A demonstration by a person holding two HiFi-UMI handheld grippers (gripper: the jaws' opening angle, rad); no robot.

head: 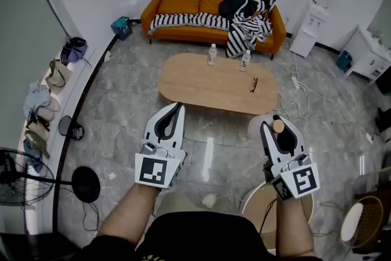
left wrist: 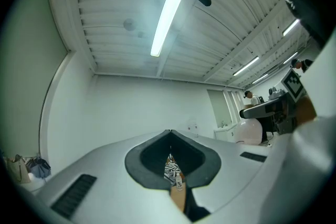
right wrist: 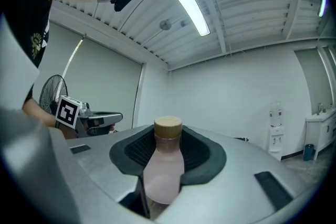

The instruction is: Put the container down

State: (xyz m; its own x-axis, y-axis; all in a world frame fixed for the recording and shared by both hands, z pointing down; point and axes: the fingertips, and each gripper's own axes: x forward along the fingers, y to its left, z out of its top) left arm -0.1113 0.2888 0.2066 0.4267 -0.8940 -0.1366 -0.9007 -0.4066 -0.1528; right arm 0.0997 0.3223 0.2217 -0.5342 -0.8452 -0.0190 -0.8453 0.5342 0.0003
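Note:
The container is a pale pink bottle [right wrist: 164,173] with a tan wooden cap [right wrist: 168,127]. My right gripper [right wrist: 168,136] is shut on its neck and holds it in the air. In the head view the right gripper [head: 273,123] is at the lower right with the bottle [head: 257,127] between its jaws, above the floor and near the front of the oval wooden coffee table [head: 208,87]. My left gripper [head: 178,109] is at the lower left, shut and empty. In the left gripper view its jaws [left wrist: 170,139] leave only a thin slit.
Two clear bottles [head: 212,54] [head: 245,60] and a pair of glasses [head: 254,85] lie on the coffee table. An orange sofa [head: 183,15] with striped blankets stands behind it. A small round table [head: 259,208] is by my right arm, a fan [head: 18,177] at far left.

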